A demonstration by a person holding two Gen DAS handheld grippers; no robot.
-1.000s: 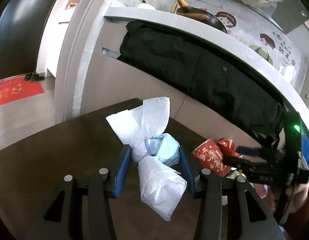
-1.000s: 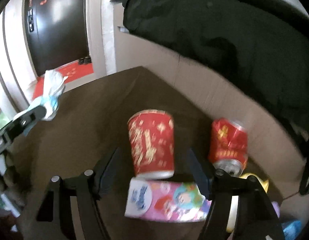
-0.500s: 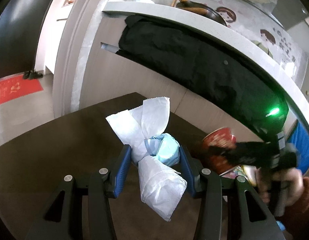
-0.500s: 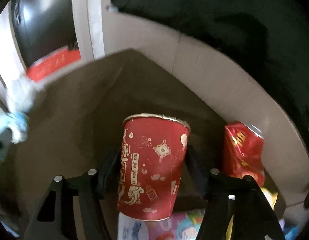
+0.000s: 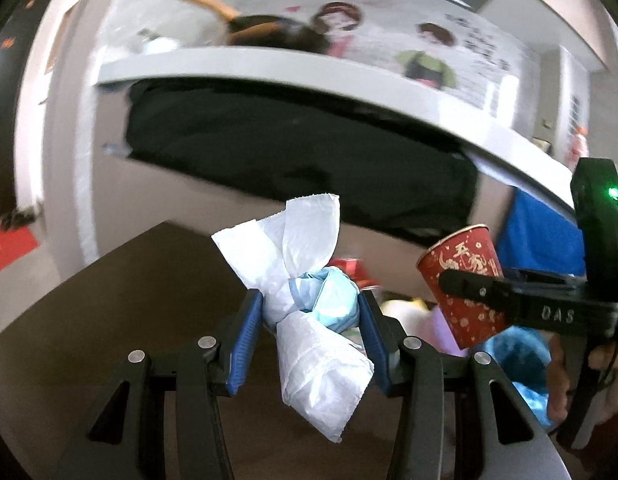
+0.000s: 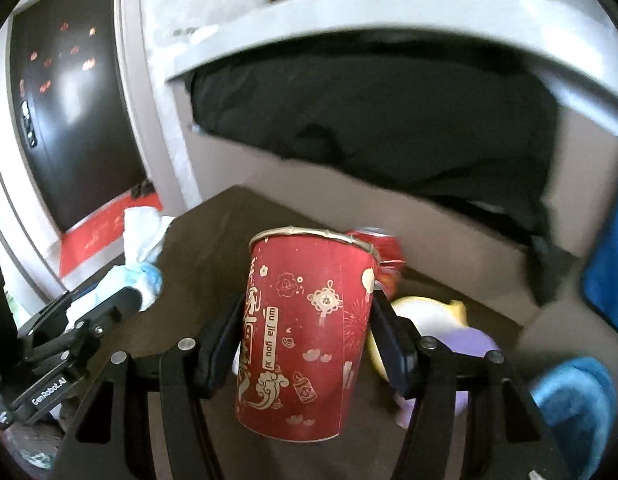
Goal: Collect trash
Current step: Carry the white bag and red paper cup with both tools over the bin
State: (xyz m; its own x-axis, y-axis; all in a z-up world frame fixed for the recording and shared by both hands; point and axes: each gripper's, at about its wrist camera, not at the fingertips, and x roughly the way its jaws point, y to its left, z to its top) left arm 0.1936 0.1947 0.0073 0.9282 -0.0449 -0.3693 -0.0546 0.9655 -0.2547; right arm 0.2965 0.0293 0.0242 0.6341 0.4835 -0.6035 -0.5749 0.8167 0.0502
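Both hands loaded, clear of the brown table (image 6: pixel 213 232).
Your right gripper (image 6: pixel 309 344) clamped the red paper cup (image 6: pixel 305 332) upright; your left gripper (image 5: pixel 309 320) pinched the tissue wad (image 5: pixel 309 304). Best carried level with both grips firm, since the thin cup could crush.

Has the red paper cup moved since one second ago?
Yes. The red paper cup was standing on the brown table; now it hangs clear above it, lifted between the right gripper's fingers.

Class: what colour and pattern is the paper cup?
Red with gold festive motifs; the cup shows best in the right wrist view.
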